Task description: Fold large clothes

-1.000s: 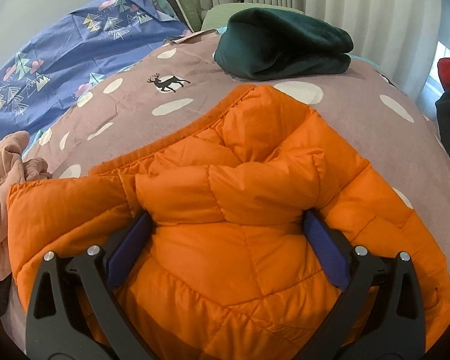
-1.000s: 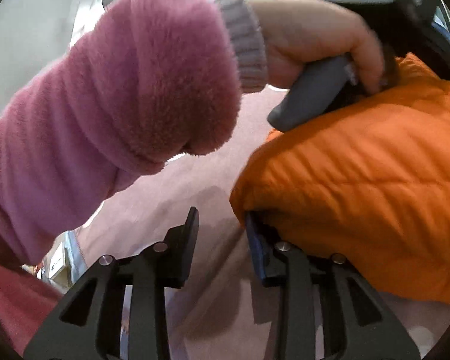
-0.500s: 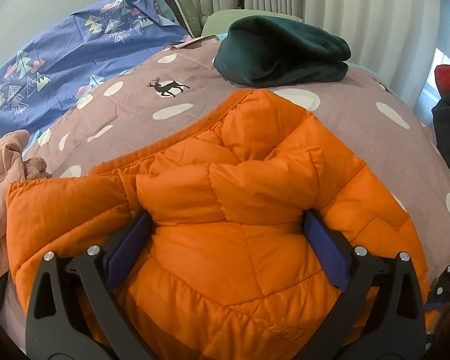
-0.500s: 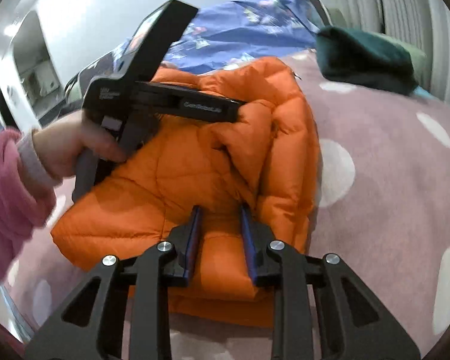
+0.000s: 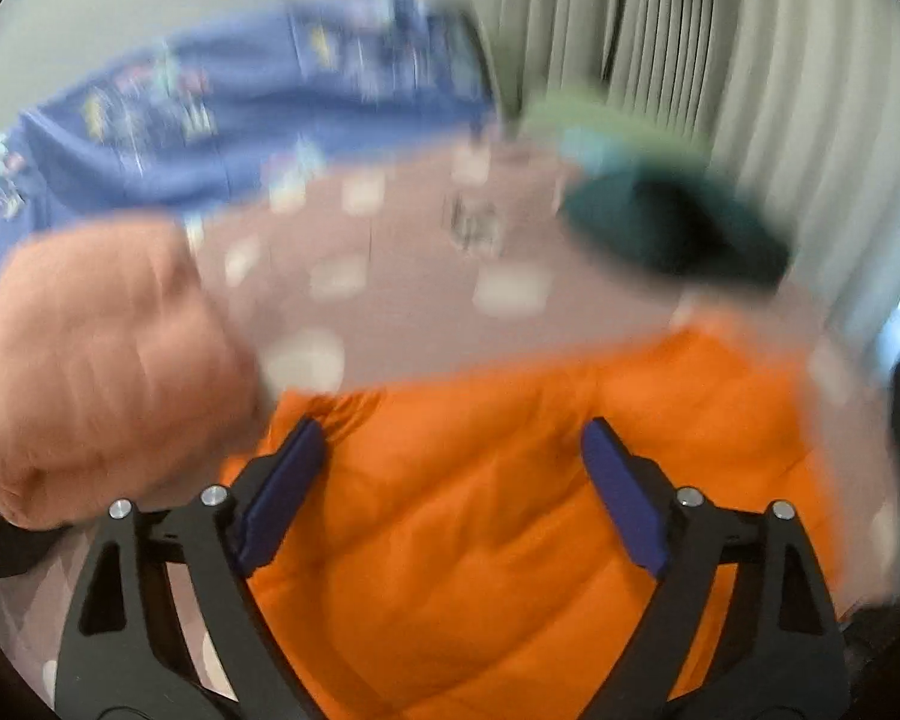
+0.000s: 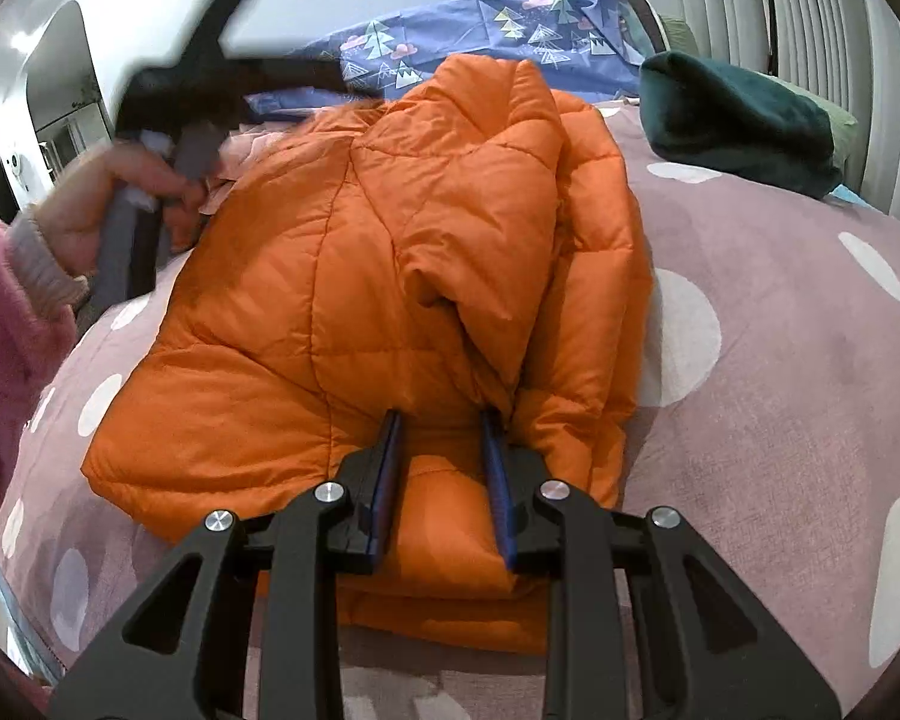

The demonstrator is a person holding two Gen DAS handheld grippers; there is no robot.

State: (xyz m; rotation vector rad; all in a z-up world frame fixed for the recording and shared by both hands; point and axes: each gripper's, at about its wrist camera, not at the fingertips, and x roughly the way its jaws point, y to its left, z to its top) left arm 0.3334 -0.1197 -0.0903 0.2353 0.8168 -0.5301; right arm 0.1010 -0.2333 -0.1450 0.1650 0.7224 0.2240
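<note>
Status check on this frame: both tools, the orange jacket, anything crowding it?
Left tool open above the orange jacket. Right tool closing on a jacket fold, grip unconfirmed. Jacket bundled on the bedspread. Pink garment against its left edge.

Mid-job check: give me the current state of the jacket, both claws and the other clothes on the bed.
Orange jacket: folded into a bundle, lying on the bed.
Left claw: open, empty, above the jacket.
Right claw: partly closed, fingers astride a fold at the jacket's near edge.
Dark green garment: folded, lying apart.
Pink garment: bunched beside the jacket.
</note>
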